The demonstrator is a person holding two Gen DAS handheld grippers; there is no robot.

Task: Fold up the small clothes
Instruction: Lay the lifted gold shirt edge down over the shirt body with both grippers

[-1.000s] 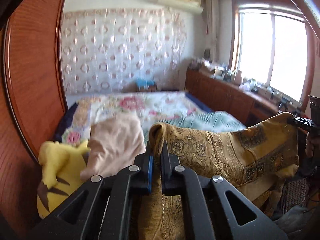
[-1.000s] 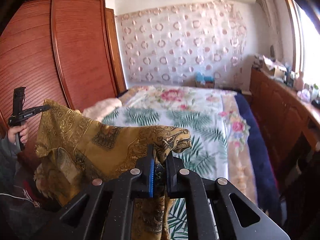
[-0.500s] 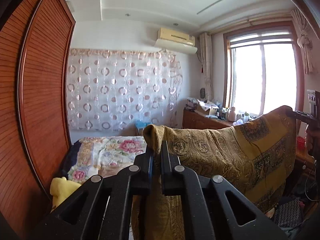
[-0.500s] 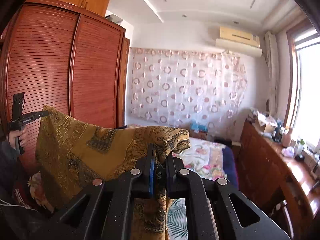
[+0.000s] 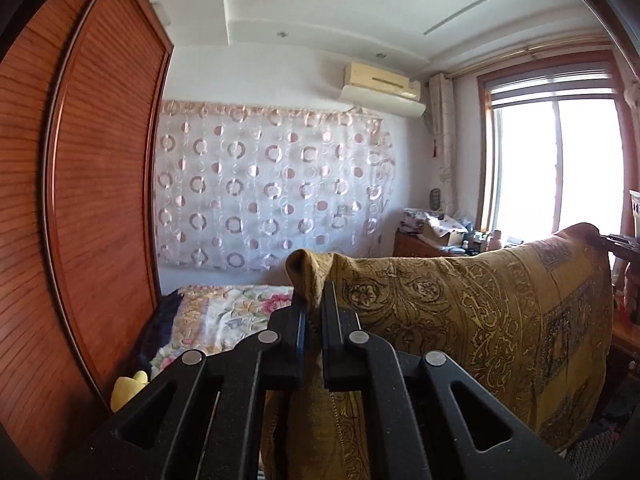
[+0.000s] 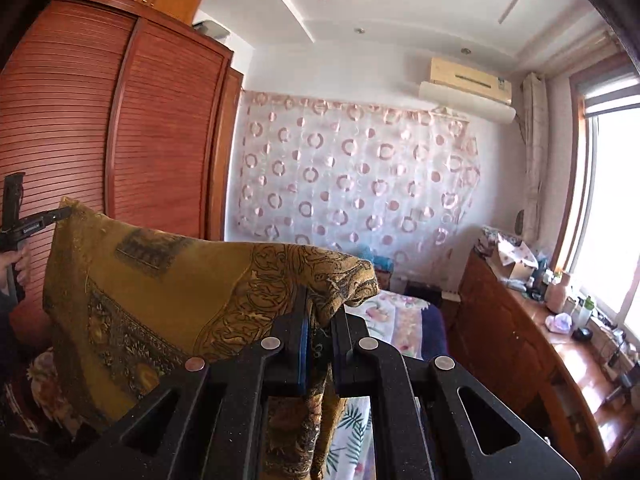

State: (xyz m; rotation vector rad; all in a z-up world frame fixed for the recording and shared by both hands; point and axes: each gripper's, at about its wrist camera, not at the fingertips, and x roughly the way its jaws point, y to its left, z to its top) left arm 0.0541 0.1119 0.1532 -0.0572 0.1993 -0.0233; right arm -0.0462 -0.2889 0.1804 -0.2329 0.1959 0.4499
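**Mustard cloth held up by two corners over the bed**

Nearest the left wrist camera, the left gripper (image 5: 314, 312) has its fingers closed tight on one bunched corner of a mustard-gold cloth (image 5: 480, 320). The right gripper (image 6: 320, 316) pinches the opposite corner the same way, fingers almost together with fabric squeezed between them. The cloth hangs in the air between the two grippers, its top edge sagging slightly, the rest draping down below view. It is woven with dark paisley scrolls and square medallions along a patterned border band. Below and beyond it lies the bed (image 6: 400, 312) with a floral cover, and a yellow soft toy (image 5: 128, 390) sits by the wooden wardrobe (image 5: 80, 208). Farther back, a circle-patterned curtain (image 6: 352, 176) covers the wall beneath an air conditioner (image 6: 468, 84).
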